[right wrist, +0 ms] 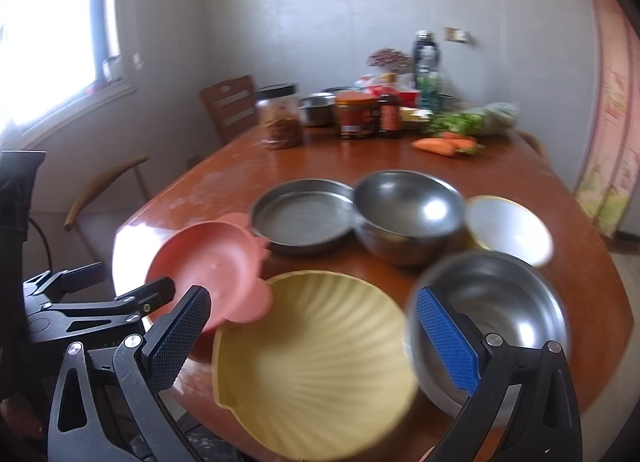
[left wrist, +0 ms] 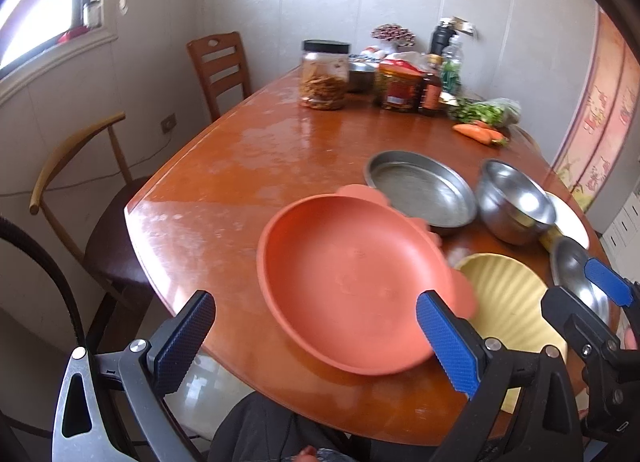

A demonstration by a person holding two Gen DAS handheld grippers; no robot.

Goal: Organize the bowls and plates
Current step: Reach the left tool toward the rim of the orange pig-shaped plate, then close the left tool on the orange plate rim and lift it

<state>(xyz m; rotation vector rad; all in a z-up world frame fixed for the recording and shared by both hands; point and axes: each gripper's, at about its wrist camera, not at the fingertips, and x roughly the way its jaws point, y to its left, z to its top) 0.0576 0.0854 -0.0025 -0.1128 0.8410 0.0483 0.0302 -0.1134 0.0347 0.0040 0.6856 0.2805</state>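
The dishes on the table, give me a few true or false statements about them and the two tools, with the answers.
1. Both the left tool and the right tool are open and hold nothing. True.
2. The pink plate lies upside down. False: it lies face up.
3. The pink plate's rim overlaps the yellow shell-shaped plate. True.
4. The carrots lie inside the flat steel pan. False: they lie on the table, farther back, and the pan is empty.

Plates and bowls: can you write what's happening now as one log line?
left gripper: open, over orange plate | right gripper: open, over yellow shell plate | nothing held
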